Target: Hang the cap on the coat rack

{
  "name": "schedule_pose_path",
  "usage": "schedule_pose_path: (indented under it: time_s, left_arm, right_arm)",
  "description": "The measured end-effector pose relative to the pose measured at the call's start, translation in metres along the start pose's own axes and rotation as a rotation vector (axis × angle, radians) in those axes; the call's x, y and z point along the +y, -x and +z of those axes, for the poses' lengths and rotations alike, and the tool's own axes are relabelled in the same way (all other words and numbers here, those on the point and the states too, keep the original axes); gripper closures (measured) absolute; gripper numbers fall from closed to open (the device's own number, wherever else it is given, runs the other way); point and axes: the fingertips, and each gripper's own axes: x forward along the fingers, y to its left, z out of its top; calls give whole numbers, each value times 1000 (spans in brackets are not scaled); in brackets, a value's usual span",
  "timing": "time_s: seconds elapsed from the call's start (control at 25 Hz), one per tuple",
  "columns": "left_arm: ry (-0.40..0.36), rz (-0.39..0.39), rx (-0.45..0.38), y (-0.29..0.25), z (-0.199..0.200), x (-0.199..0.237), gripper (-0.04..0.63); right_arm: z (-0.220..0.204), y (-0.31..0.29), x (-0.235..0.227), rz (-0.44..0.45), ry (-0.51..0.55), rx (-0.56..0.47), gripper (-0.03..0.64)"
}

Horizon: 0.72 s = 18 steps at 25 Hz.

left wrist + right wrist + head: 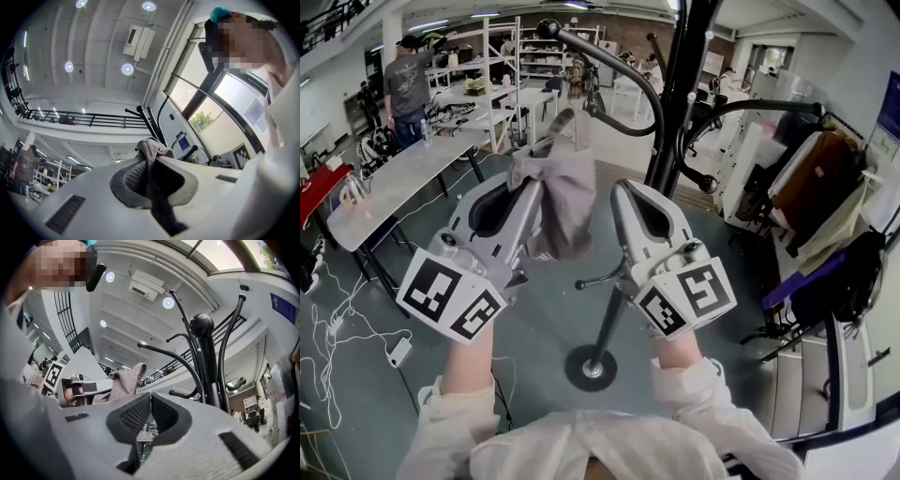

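My left gripper, left of the coat rack, is clamped on a fold of the grey cap. The cap hangs limp, long axis downward, below the rack's curved hook arm. That hook lies up and ahead of the fingers, so I judge a lift is needed. My right gripper, nearer the pole, has its jaws pressed together on nothing.

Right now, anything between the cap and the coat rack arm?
Nothing visible. The cap, pinched in the left gripper's jaws, hangs near a curved arm of the coat rack, open air between. The right gripper sits beside it, shut and empty.
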Motion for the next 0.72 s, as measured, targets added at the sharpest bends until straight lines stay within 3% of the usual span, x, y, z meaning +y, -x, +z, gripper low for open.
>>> schedule_pose_path:
  time_s: [0.4,0.72]
  left_arm:
    - [1,36,-59,-1,29,24,568]
    - [6,19,-152,1,64,32,569]
  right_arm:
    - [30,-20,13,32,43,-76,614]
    - [34,-28,24,63,113,-105,614]
